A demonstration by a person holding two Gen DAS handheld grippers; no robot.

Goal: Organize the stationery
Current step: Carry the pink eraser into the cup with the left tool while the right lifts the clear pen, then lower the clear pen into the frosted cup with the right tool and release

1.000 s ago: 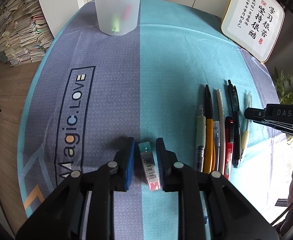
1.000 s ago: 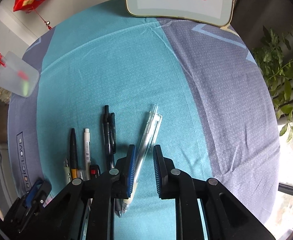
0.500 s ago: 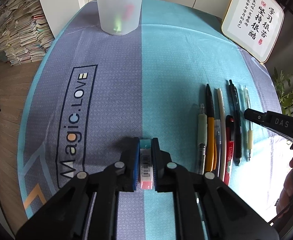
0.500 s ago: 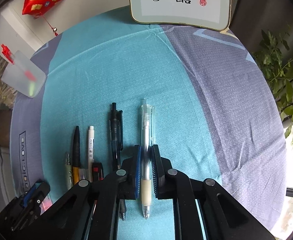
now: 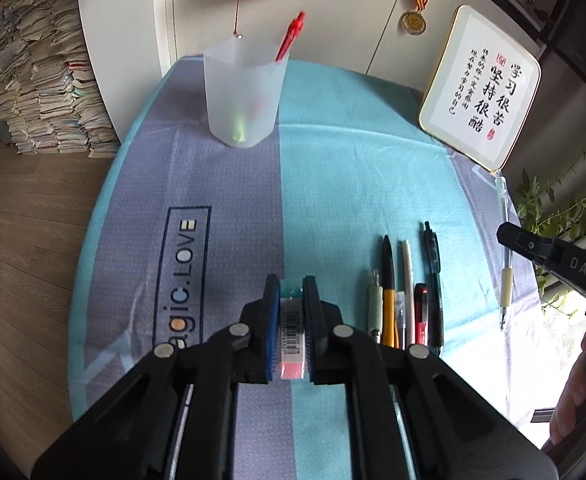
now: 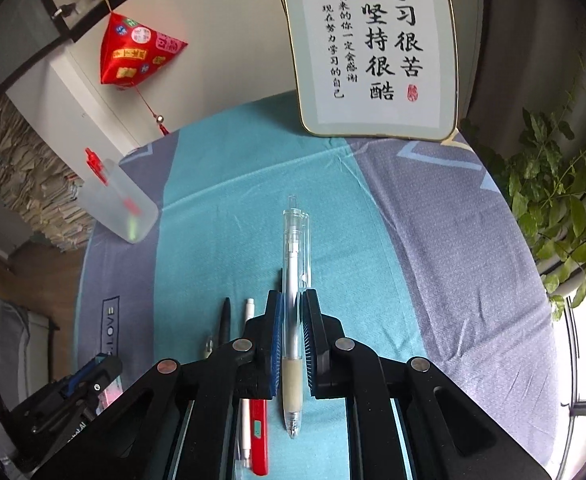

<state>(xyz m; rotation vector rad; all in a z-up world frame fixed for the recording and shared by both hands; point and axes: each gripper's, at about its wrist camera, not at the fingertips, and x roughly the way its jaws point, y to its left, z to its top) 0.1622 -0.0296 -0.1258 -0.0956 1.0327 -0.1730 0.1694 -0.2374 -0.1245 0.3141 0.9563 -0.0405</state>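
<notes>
My left gripper (image 5: 291, 292) is shut on a pink-and-teal eraser (image 5: 291, 330) with a barcode sleeve and holds it above the mat. My right gripper (image 6: 291, 304) is shut on a clear pen (image 6: 293, 280) with a cream grip, lifted off the table; it also shows in the left wrist view (image 5: 505, 248). Several pens (image 5: 405, 292) lie in a row on the teal part of the mat, right of the eraser. A frosted pen cup (image 5: 243, 96) with a red pen (image 5: 289, 40) in it stands at the far side of the table.
A framed calligraphy plaque (image 5: 481, 88) leans at the back right. A red hanging ornament (image 6: 133, 54) and a medal (image 5: 413, 22) hang on the wall. Stacked books (image 5: 33, 80) stand left of the table, a plant (image 6: 565, 208) on the right.
Both grippers closed on their objects, the left on the eraser and the right on the clear pen, then lifted them off the mat. The views now tilt up toward the wall.
</notes>
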